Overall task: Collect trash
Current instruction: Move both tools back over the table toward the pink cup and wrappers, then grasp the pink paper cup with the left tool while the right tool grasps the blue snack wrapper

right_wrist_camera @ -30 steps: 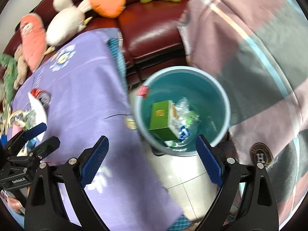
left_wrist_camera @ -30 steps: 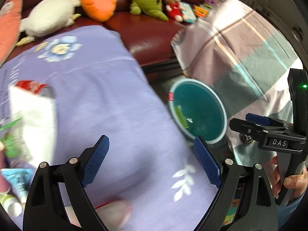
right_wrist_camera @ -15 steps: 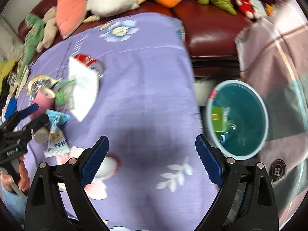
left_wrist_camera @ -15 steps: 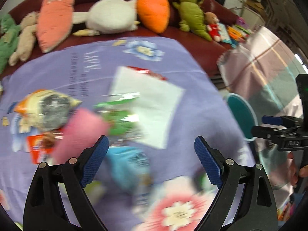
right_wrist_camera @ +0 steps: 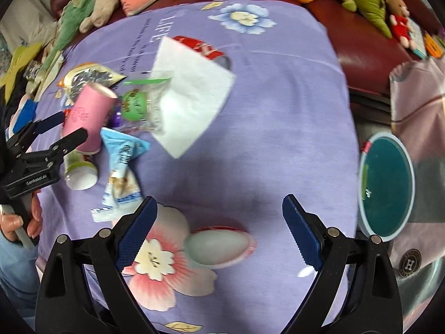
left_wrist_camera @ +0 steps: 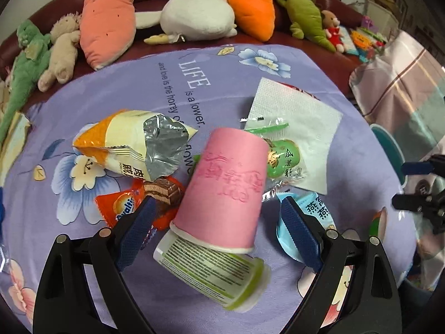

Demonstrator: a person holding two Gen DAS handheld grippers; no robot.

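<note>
most trash is uncollected: pink cup (left_wrist_camera: 225,192), chip bag (left_wrist_camera: 133,144), napkin (left_wrist_camera: 294,117) and wrappers lie on the tabletop (right_wrist_camera: 278,111), bin (right_wrist_camera: 386,186) beside it. left tongs (left_wrist_camera: 217,231) and right tongs (right_wrist_camera: 219,228) both spread, empty.

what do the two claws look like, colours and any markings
Both are black plastic frames with silver screw heads and ribbed dark blue pads. The left claw, seen from the right camera, carries small white lettering on its body. The right claw looks the same build.
</note>
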